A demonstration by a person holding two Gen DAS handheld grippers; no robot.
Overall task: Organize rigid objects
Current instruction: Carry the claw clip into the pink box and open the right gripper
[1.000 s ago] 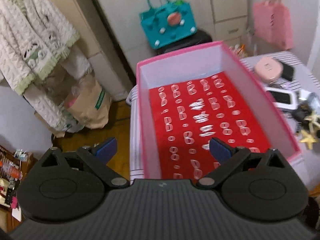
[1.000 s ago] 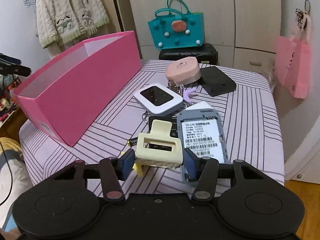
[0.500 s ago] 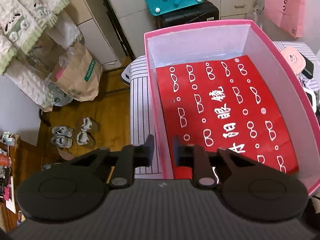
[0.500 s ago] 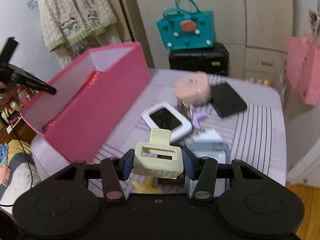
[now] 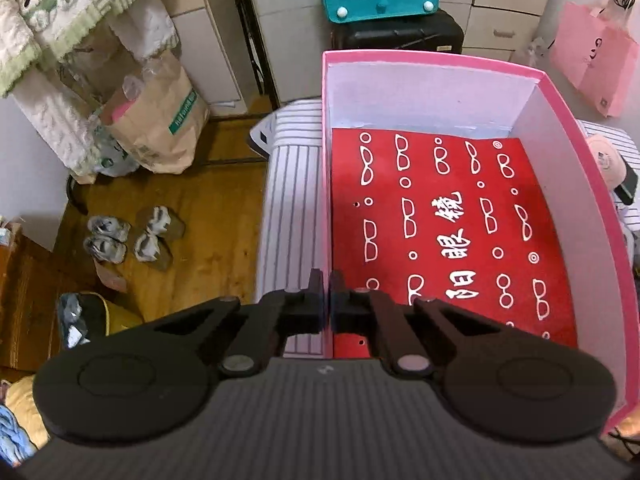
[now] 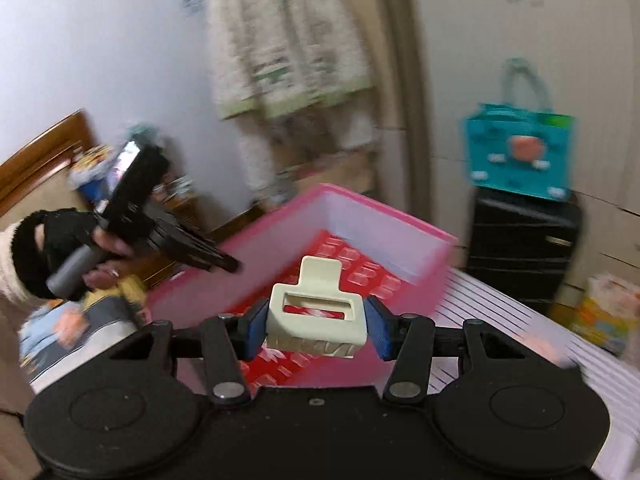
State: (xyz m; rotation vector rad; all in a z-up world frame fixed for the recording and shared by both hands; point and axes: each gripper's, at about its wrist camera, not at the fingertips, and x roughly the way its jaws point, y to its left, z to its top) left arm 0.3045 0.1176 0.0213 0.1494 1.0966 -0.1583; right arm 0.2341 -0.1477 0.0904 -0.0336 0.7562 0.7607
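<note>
Since the earlier frames, the right gripper (image 6: 316, 322) is carrying the cream hair clip (image 6: 318, 312) up off the striped tabletop (image 6: 500, 320), and the clip is now hanging over the open pink box (image 5: 440, 64) instead of over the clutter on the table. Its 2 blue pads are pressing on the clip's sides at a middling width, holding it clear of the box's red printed lining (image 5: 452, 220). The right wrist view is blurring with motion.

Meanwhile the left gripper (image 5: 330, 300), which was standing wide a second ago, is now sitting with its jaws closed on the box's left wall near the close corner, 1 finger outside and 1 inside. In the right wrist view the person's left hand (image 6: 60, 252), in a black fingerless glove, is gripping that tool's handle at the box's far-left edge.

The box is resting on the tabletop, with a pink round case (image 5: 608, 160) just beside its right wall.
</note>
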